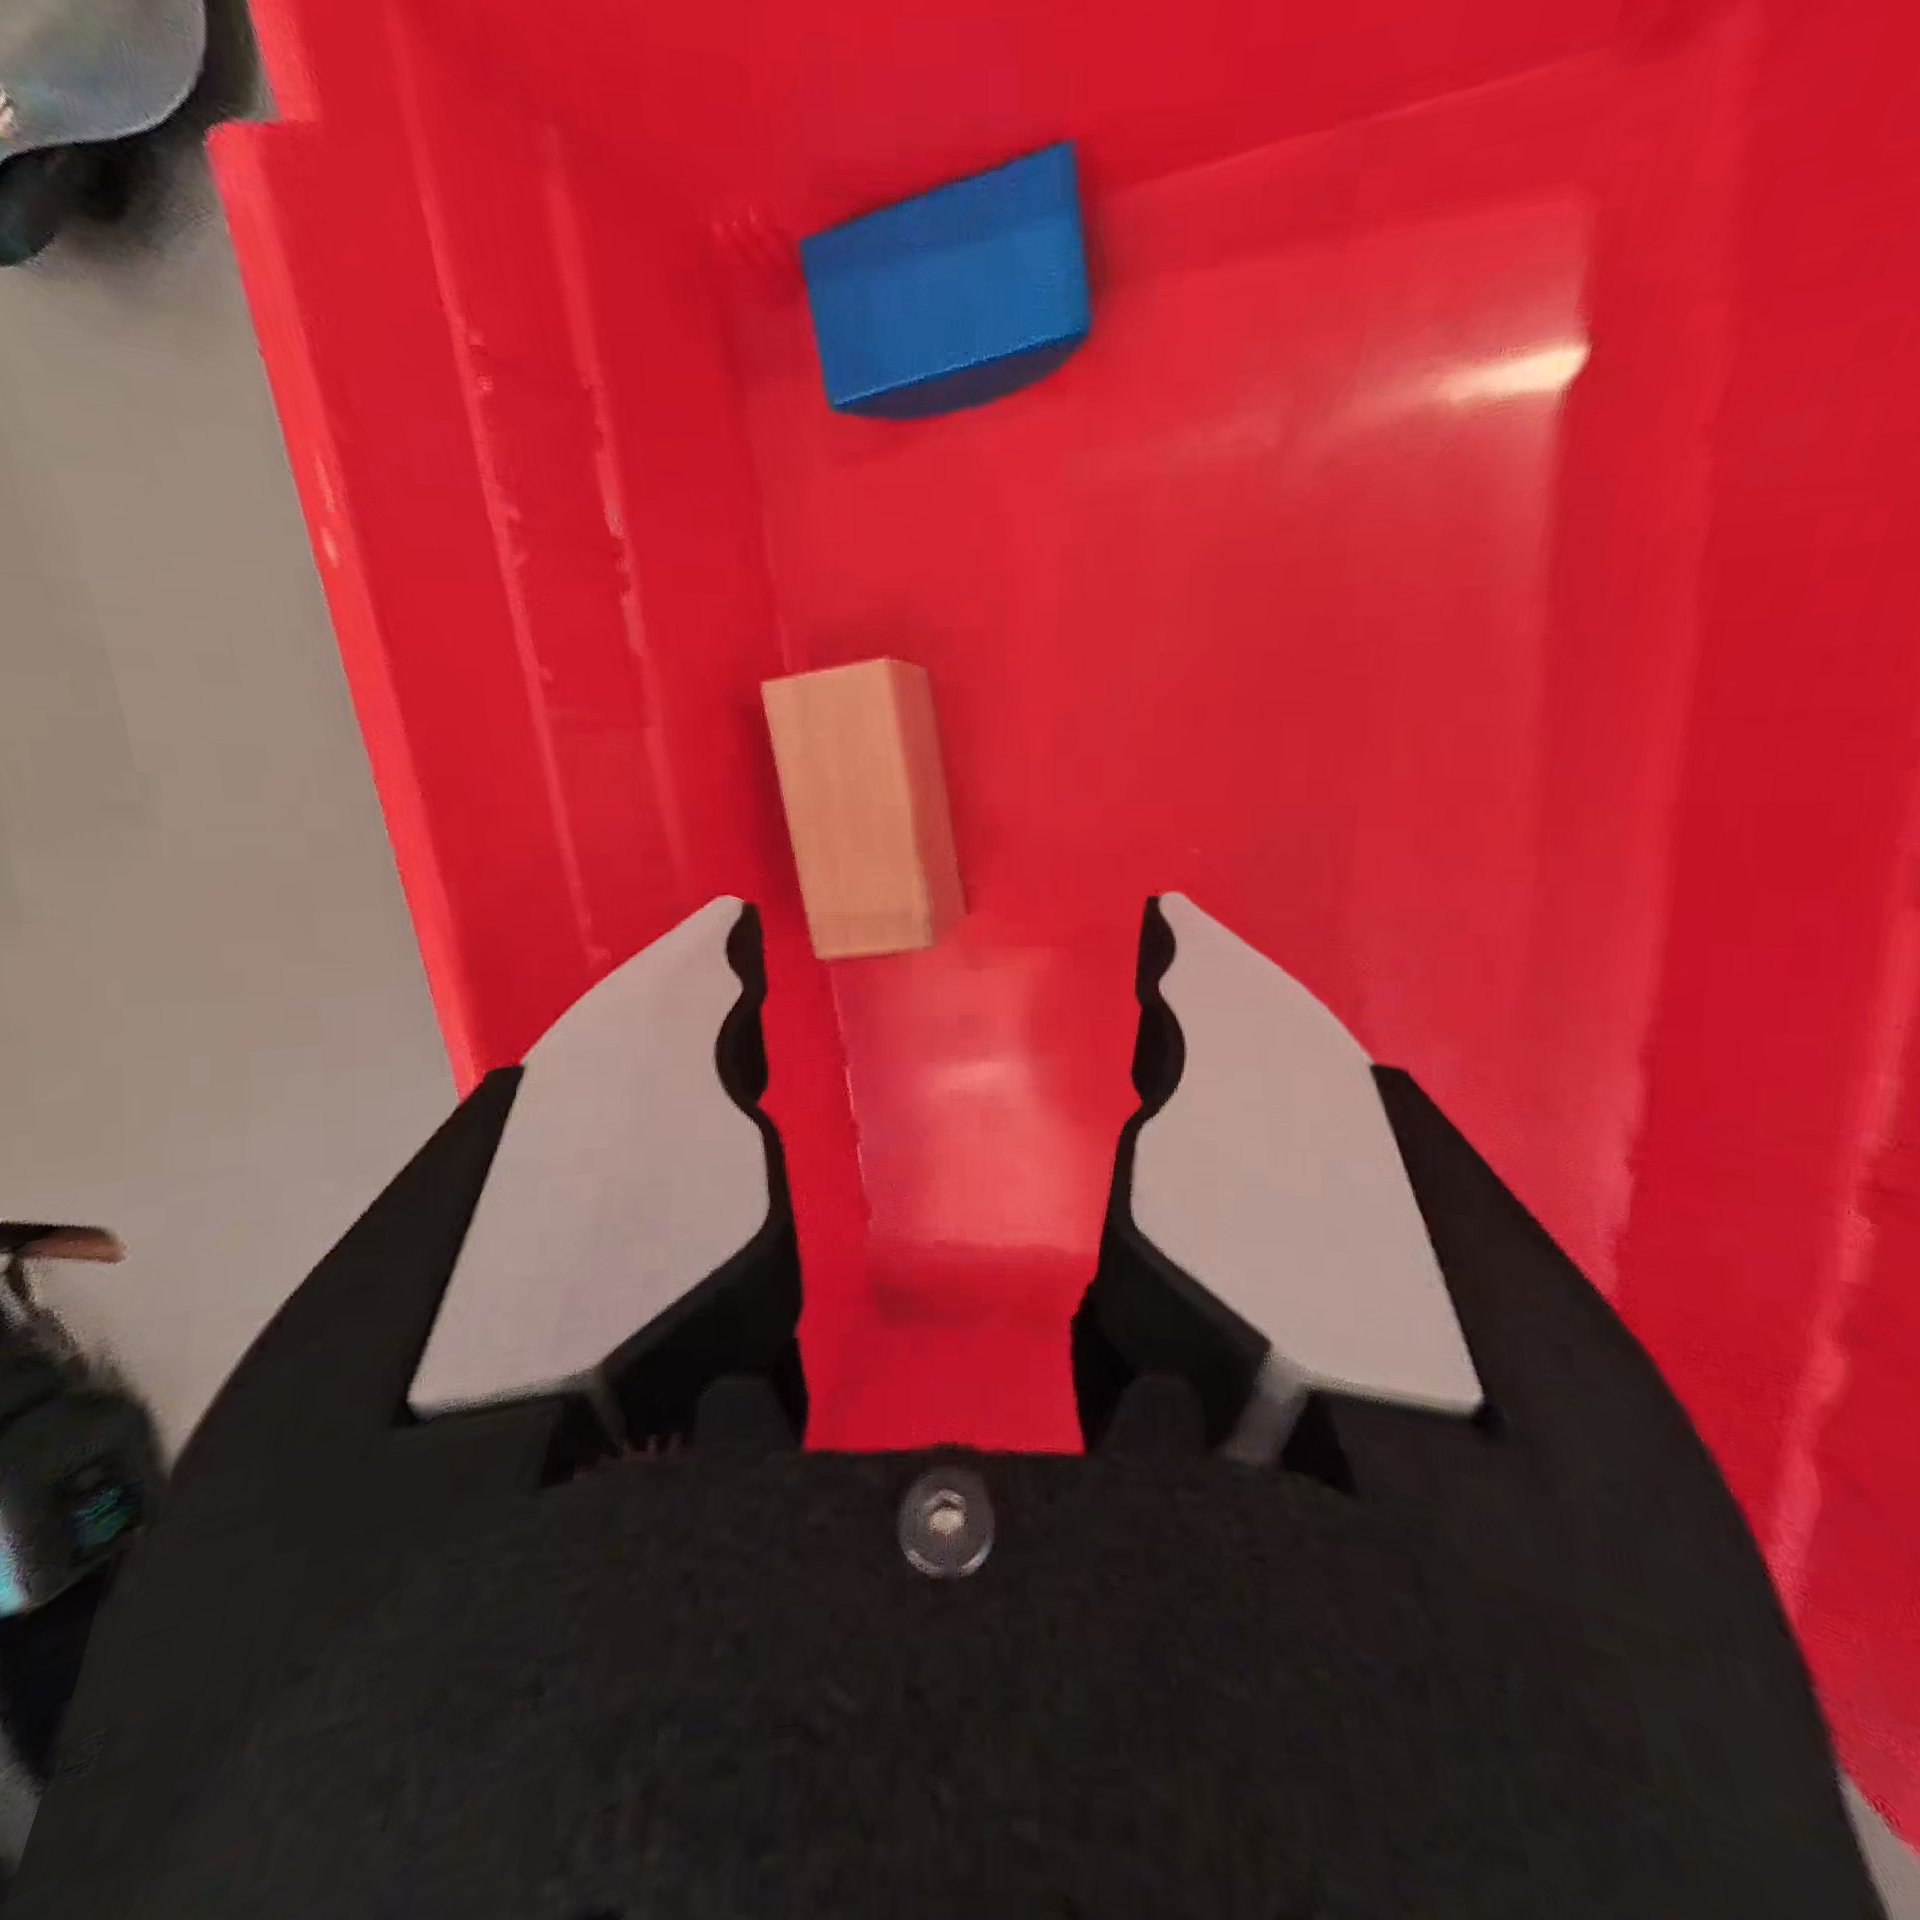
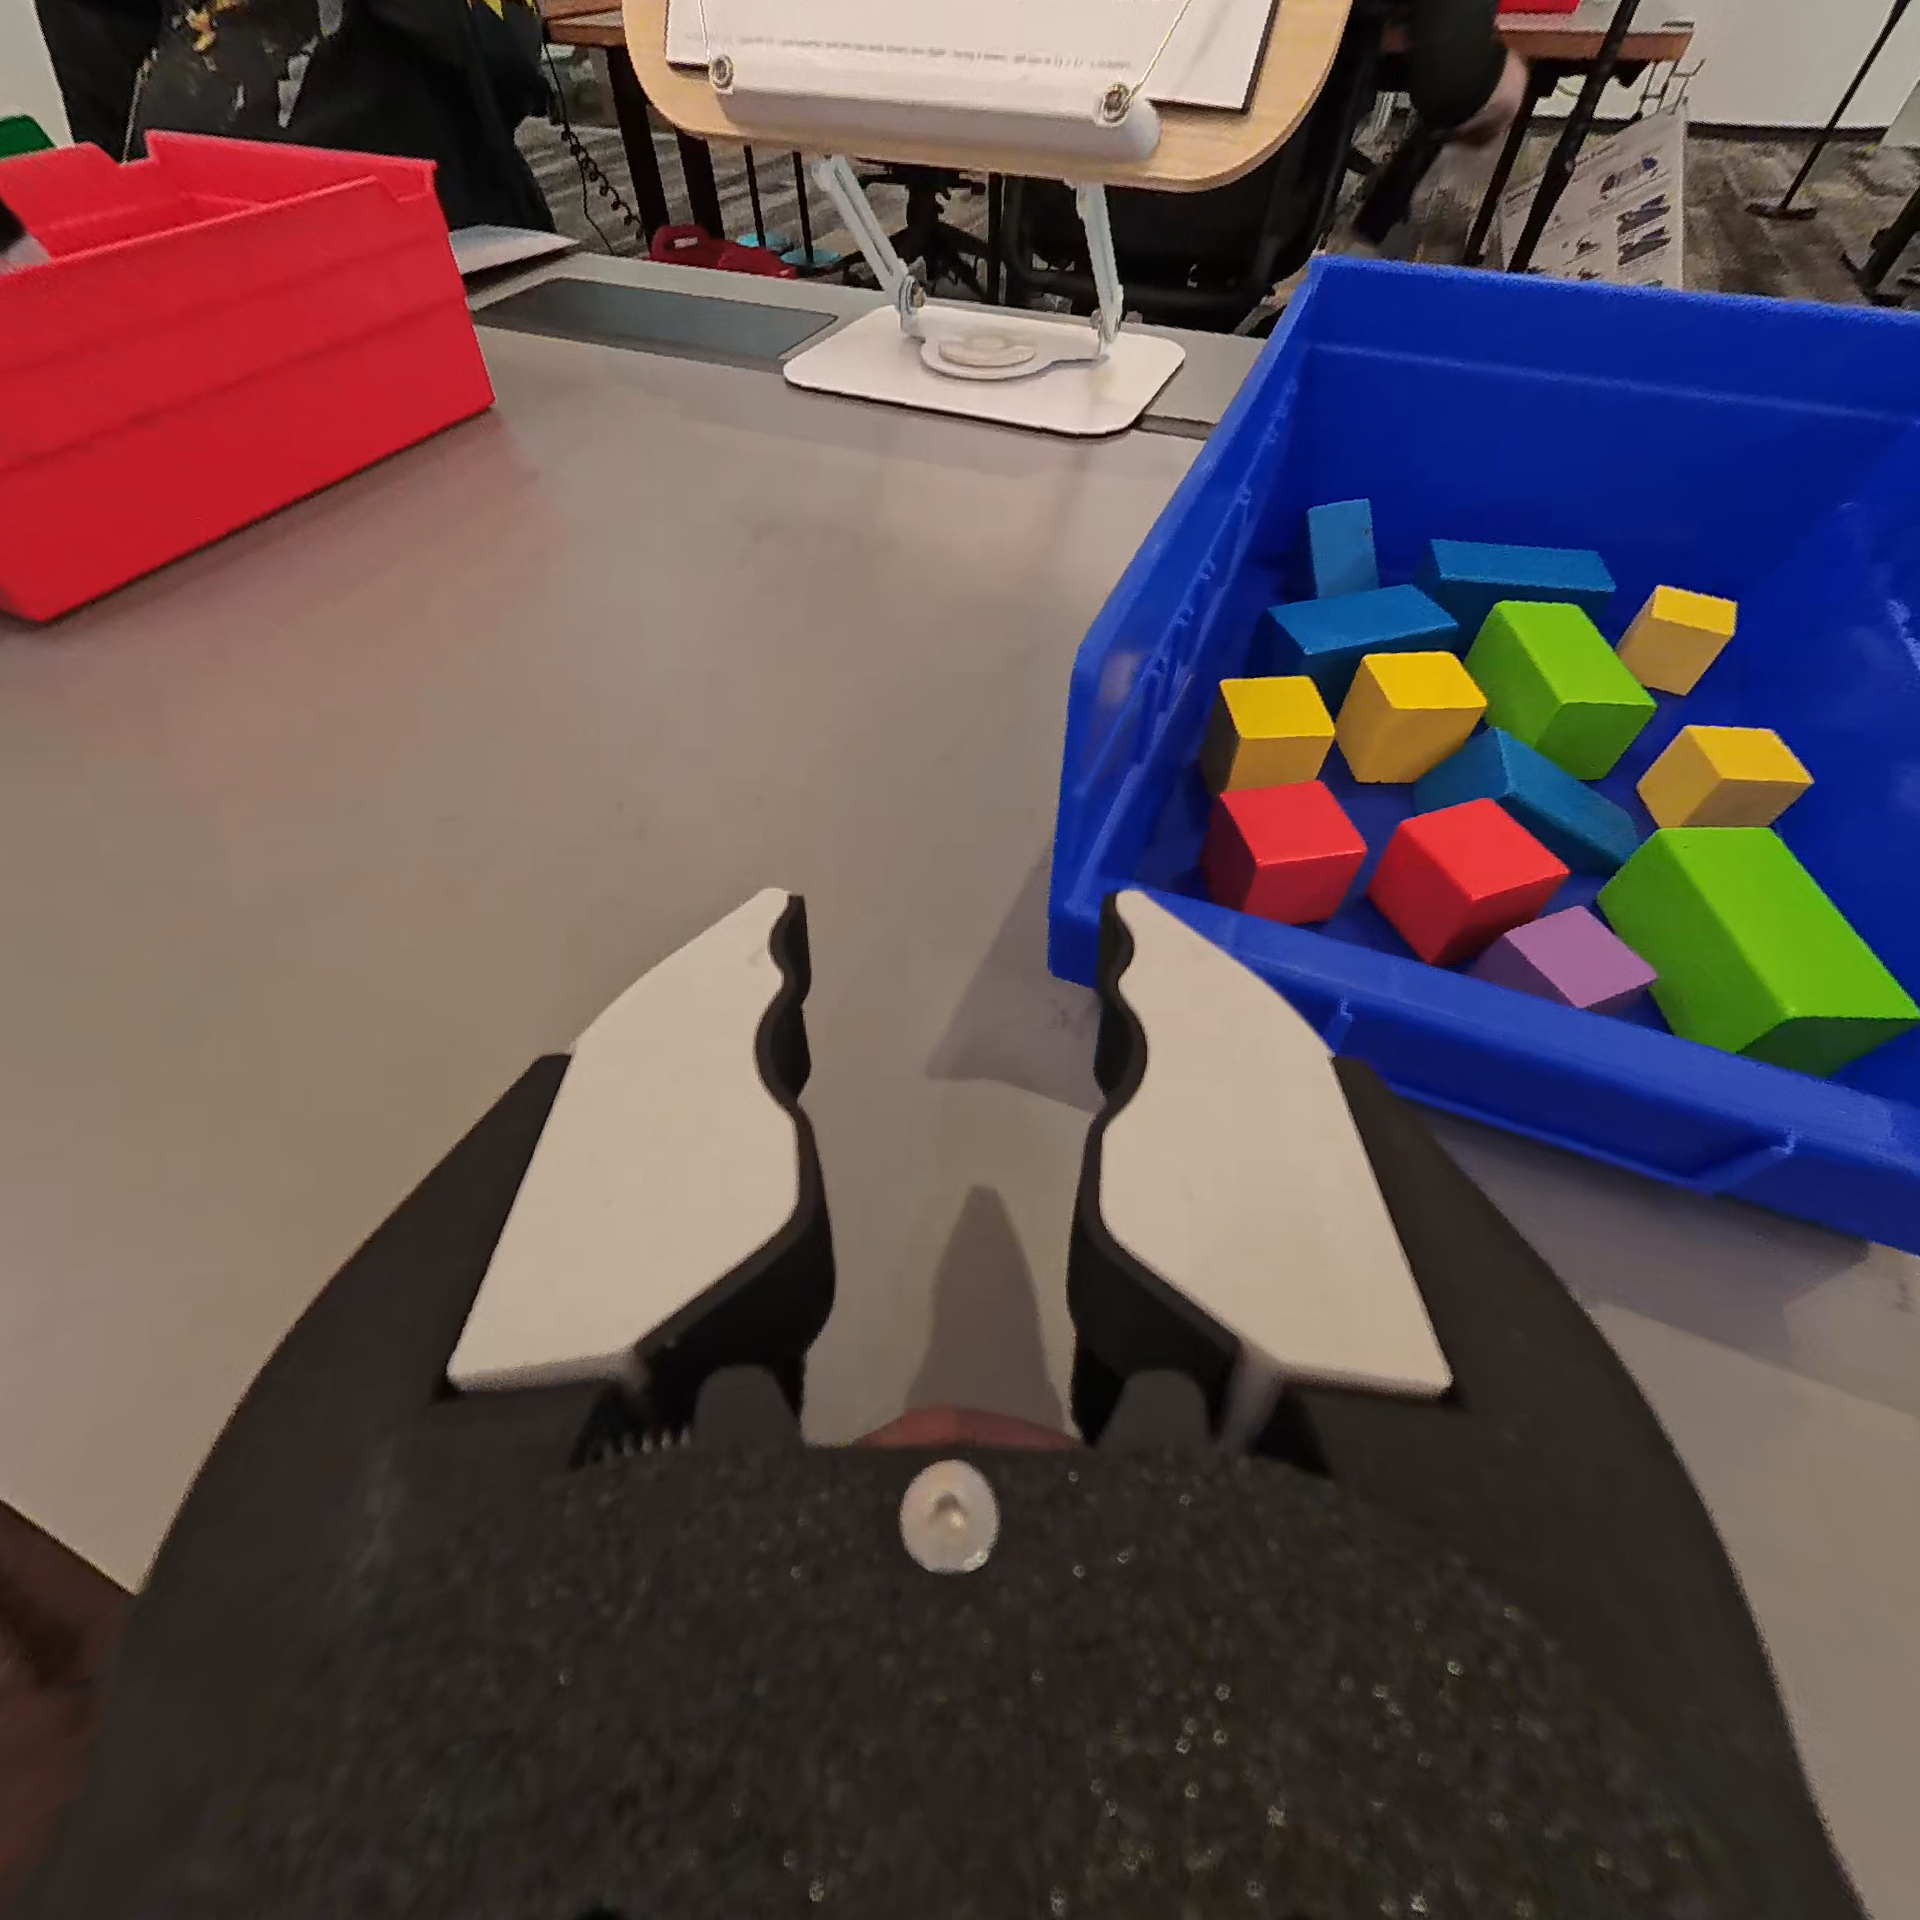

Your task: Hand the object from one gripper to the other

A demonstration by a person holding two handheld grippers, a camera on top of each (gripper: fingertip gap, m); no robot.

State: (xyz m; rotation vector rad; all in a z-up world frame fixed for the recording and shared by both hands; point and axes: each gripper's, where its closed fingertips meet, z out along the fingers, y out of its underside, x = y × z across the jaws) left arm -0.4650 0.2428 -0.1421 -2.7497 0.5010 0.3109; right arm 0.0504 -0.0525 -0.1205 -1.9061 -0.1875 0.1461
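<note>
Currently your left gripper is hanging over red bin, jaws spread, empty; wooden block is lying on bin floor just ahead. Right gripper is waiting over table, jaws spread, empty, beside blue bin. Likely placing finished; next move: fetching another block.

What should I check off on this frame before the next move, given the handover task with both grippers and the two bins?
1. Left gripper empty, jaws apart: ok.
2. Right gripper empty, jaws apart: ok.
3. Wooden block lies free in the red bin, just ahead of the left fingertips: ok.
4. Blue block sits apart from the wooden one: ok.
5. Blocks still available in the blue bin, beside the right gripper: ok.
6. Which block goes next: cannot tell.
</note>
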